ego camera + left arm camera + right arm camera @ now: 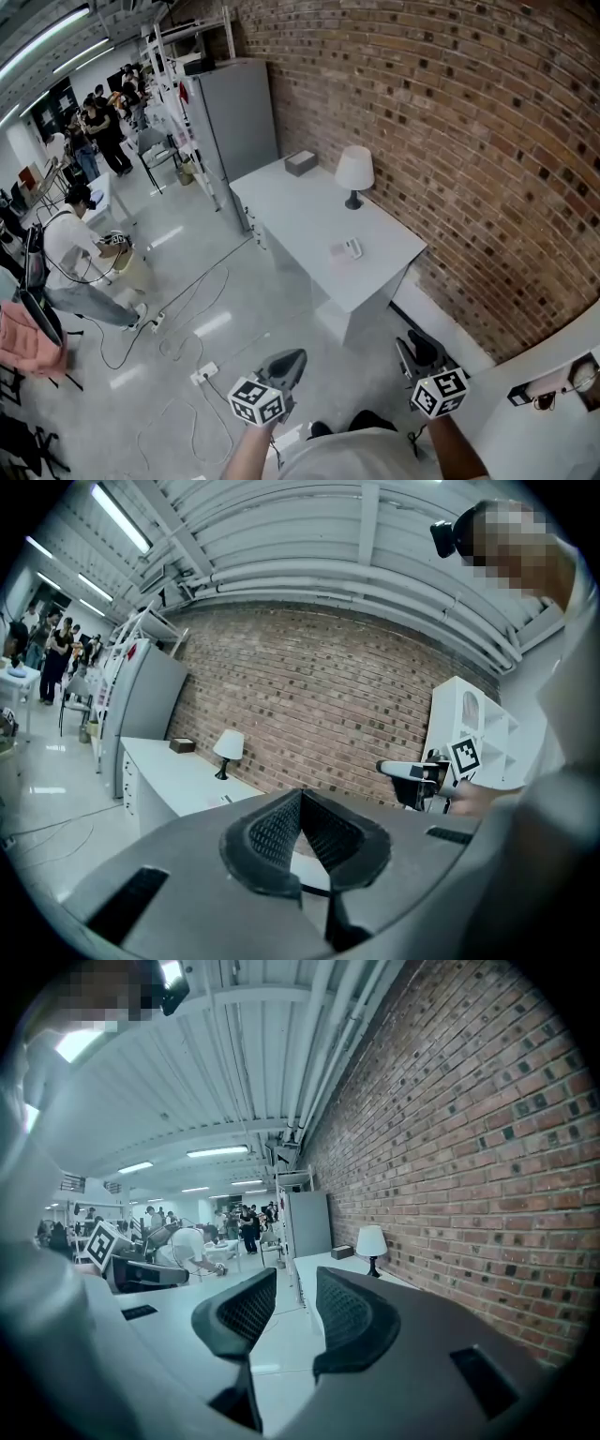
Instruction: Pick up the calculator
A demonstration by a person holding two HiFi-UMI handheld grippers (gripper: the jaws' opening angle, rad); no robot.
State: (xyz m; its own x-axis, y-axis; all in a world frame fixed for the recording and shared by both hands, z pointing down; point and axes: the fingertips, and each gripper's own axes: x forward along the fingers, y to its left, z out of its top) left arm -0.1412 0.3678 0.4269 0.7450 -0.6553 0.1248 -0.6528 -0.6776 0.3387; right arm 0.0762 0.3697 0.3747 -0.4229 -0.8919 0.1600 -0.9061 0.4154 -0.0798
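The calculator [349,248] is a small pale slab lying flat on the white table [300,216], near the table's front end. In the left gripper view the calculator [226,799] is a tiny pale shape on the tabletop, far ahead. Both grippers hang over the floor, well short of the table. My left gripper [293,358] [300,794] is shut, its tips meeting with nothing between them. To its right, my right gripper [412,349] [295,1283] is open, a clear gap between its jaws and nothing in it.
A white lamp [354,173] and a grey box [300,162] stand on the table by the brick wall [450,131]. A tall grey cabinet [230,117] stands at the table's far end. Cables [178,347] trail over the floor; people [70,248] work at the left.
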